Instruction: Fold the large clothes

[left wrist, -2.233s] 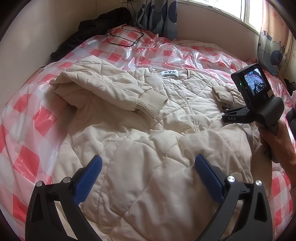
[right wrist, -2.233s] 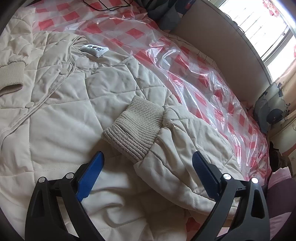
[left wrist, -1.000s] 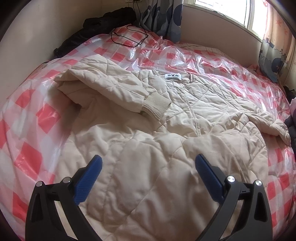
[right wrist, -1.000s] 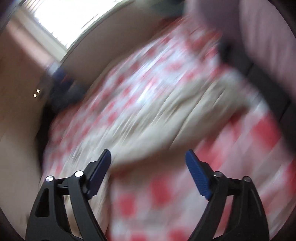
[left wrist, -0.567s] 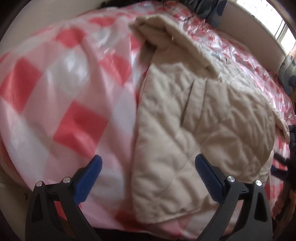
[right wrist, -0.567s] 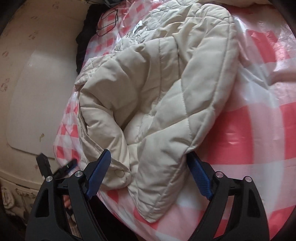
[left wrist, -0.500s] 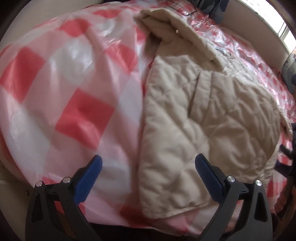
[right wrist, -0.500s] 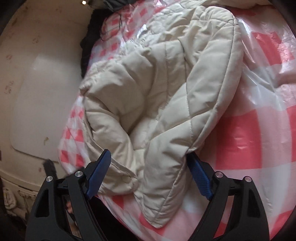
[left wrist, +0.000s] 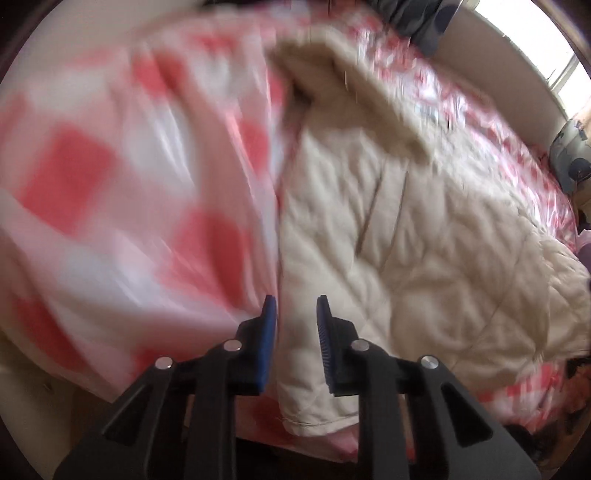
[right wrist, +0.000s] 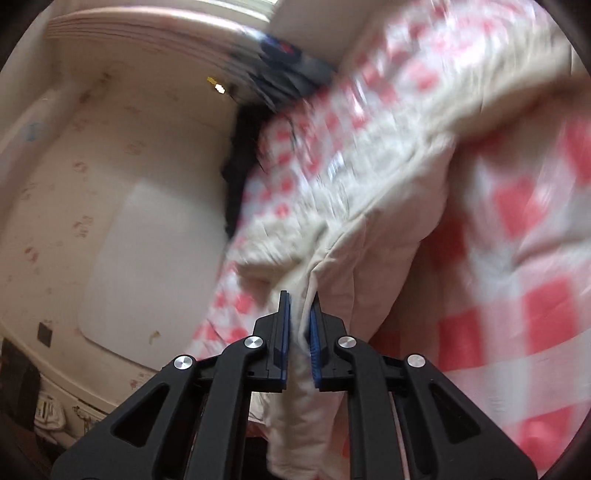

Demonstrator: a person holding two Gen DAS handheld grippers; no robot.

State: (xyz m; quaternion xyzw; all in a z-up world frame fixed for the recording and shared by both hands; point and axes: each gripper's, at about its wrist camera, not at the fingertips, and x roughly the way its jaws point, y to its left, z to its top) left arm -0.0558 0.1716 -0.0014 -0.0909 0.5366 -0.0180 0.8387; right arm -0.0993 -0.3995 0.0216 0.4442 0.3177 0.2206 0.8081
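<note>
Both claws have just been closing since half a second ago, when they were standing wide at the near hem of the jacket. Left claw (left wrist: 293,332) is now narrow, blue ribbed pads (left wrist: 266,332) pinching the jacket's (left wrist: 424,240) left hem corner, cloth between them. Right claw (right wrist: 300,332) is squeezed nearly together on a fold of the same jacket (right wrist: 369,251), fabric bunching up between the pads and hanging below them. Right view has also swung toward the wall since then.

One jacket: cream, puffy, quilted in diamond stitching, matte cloth, lying spread on the bed with its near hem at the bed's front edge. One sleeve is folded over the body at upper centre in the left view, blurred.

Bed (left wrist: 129,192) is covered by a red-and-white checked cover under glossy, wrinkled clear plastic sheet. Both views are motion-blurred.

Room: cream wall (right wrist: 92,184) with faint small marks and a paler rectangular patch on it. Something dark (right wrist: 240,166) is lying heaped at the far side of the bed by the wall; too blurred to tell what. A bright window (left wrist: 569,66) is showing at far right of the left view, with a dark patterned curtain (left wrist: 424,22) beside it.

Count: two claws, one jacket, one bed.
</note>
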